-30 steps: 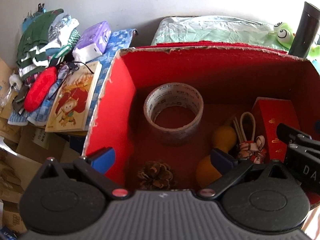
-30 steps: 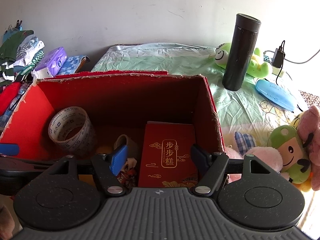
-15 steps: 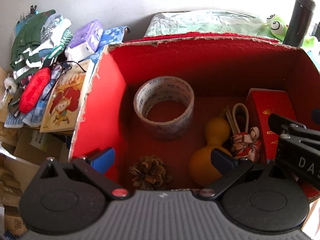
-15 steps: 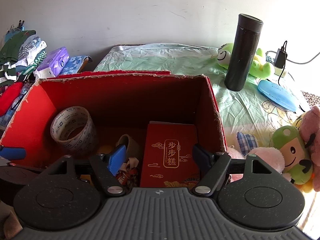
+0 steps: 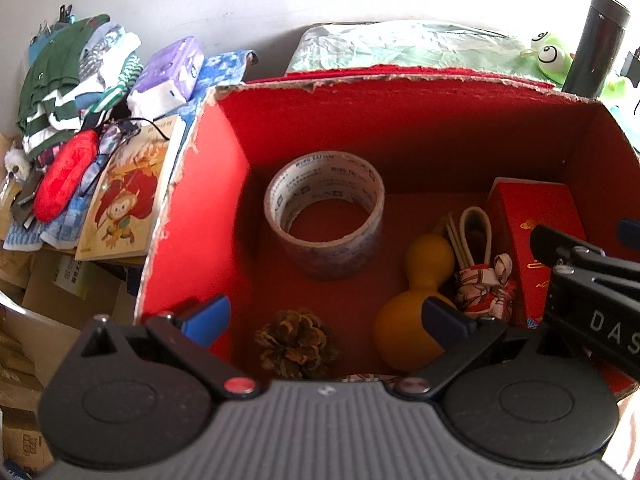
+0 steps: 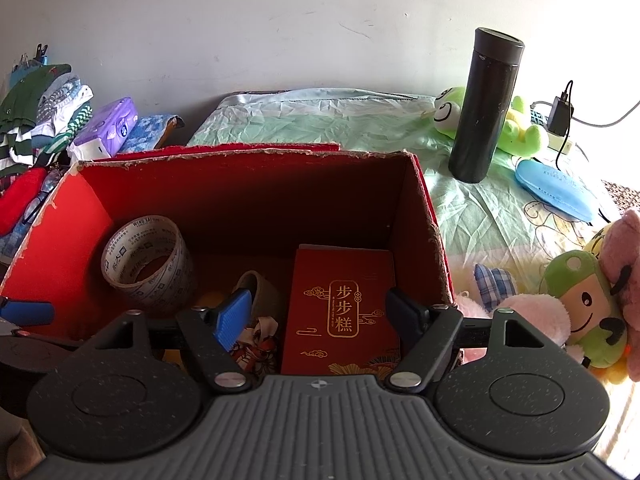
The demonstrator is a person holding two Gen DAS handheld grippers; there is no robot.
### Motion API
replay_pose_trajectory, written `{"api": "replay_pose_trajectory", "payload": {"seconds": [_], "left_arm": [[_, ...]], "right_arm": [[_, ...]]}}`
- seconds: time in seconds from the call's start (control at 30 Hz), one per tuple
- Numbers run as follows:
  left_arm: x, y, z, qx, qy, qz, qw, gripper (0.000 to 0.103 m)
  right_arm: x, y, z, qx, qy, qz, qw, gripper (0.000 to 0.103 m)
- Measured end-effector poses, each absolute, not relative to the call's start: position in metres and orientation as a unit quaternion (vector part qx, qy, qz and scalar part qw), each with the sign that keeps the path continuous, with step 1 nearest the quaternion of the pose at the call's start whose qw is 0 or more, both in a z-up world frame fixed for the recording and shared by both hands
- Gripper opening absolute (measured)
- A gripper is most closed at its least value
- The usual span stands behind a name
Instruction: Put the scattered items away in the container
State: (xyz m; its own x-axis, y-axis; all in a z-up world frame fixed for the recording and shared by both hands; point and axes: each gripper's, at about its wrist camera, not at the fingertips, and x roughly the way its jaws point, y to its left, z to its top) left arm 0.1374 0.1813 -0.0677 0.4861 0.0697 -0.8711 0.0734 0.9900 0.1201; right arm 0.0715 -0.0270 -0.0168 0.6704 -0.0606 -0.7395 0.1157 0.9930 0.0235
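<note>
Red cardboard box [image 5: 192, 216] sits open-topped directly ahead of and below both grippers. Left gripper [image 5: 326, 318] hovers over its near edge, fingers spread apart, nothing between them. Right gripper [image 6: 320, 312] likewise spread and empty, above the box's right half. Inside, in descending size: red gift box [image 6: 340, 304] under the right gripper; tape roll [image 5: 324, 212] ahead of the left gripper; yellow gourd [image 5: 416, 300] by its right finger; patterned cloth bundle [image 5: 484, 288] beside the gourd; pine cone [image 5: 296, 344] just below the left gripper.
</note>
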Motion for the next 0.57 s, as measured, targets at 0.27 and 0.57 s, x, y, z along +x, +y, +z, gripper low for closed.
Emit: {"api": "replay_pose_trajectory", "payload": {"seconds": [0.27,0.57], "left_arm": [[0.1373,0.1815,-0.0672,0.067,0.507,-0.002,0.86,0.102],[0.1357,0.1789,-0.0683,0.07,0.504,0.006,0.861,0.098]], "right_arm": [[0.0714,-0.0269,-0.0169,0.035,0.404,-0.047,0.913,0.076],[0.0697,-0.0263,-0.0175,0.03,0.403,-0.043,0.913,0.076]]}}
